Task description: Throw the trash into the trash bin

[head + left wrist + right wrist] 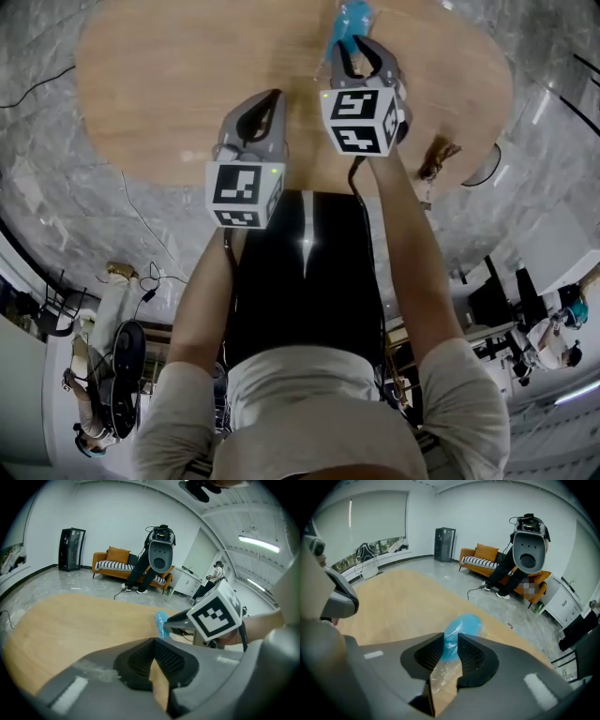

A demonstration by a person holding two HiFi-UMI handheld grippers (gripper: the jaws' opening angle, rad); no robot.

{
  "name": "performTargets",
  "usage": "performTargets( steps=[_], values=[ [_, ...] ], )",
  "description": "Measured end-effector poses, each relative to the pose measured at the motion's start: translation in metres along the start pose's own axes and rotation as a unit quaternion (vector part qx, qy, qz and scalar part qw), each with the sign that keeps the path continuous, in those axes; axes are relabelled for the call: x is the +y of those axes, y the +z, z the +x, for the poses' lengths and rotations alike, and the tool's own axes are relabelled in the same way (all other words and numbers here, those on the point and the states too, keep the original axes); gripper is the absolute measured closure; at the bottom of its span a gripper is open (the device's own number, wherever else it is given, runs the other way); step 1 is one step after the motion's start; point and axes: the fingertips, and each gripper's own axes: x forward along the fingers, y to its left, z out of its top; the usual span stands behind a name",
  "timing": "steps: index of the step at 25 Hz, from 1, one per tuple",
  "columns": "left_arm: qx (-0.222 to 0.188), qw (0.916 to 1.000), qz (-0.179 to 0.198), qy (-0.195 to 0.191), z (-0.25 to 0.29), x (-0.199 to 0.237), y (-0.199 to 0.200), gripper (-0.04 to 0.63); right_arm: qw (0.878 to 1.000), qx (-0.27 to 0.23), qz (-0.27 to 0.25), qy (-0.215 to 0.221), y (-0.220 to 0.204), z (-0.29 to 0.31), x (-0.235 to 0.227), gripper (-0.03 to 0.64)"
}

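Observation:
A crumpled blue and clear plastic wrapper (pixel 354 17) lies on the oval wooden table (pixel 187 84) near its far edge. My right gripper (pixel 360 45) hangs over it. In the right gripper view the right gripper (pixel 451 637) stands open, its pads on either side of the wrapper (pixel 461 625) without squeezing it. My left gripper (pixel 268 99) hovers over bare wood to the left and nearer to me. In the left gripper view its pads meet at the tips of the left gripper (pixel 153 641), with nothing between them. From there the wrapper (pixel 161 622) shows beside the right gripper's marker cube.
A black shape (pixel 300 272) stands below the table's near edge between the arms; what it is I cannot tell. An orange sofa (pixel 480 557), a black cabinet (pixel 444 543) and a person (pixel 527 541) are across the marble floor. Cables (pixel 141 225) lie on the floor.

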Motion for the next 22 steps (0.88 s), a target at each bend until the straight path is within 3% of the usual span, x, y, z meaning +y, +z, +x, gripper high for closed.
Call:
performTargets(
  steps=[5, 8, 12, 17, 22],
  values=[
    [-0.003, 1.0, 0.003, 0.004, -0.006, -0.001, 0.001, 0.577, 0.999, 0.038, -0.011, -0.002, -0.015, 0.015, -0.003, 0.525],
    [-0.001, 1.0, 0.006, 0.002, -0.007, 0.004, -0.001, 0.577, 0.999, 0.043, -0.023, 0.019, -0.015, 0.024, 0.003, 0.592],
    [-0.005, 1.0, 0.004, 0.003, -0.015, 0.006, 0.006, 0.577, 0.998, 0.047, -0.013, 0.041, -0.013, 0.024, 0.008, 0.601],
    [-0.027, 0.9995, 0.014, 0.007, -0.031, -0.019, 0.039, 0.577, 0.999, -0.004, -0.006, 0.049, 0.018, -0.03, -0.003, 0.601],
    [-0.036, 0.9992, 0.01, 0.014, -0.082, -0.02, 0.065, 0.577, 0.997, -0.043, 0.005, 0.066, 0.066, -0.095, 0.026, 0.601]
  ],
)
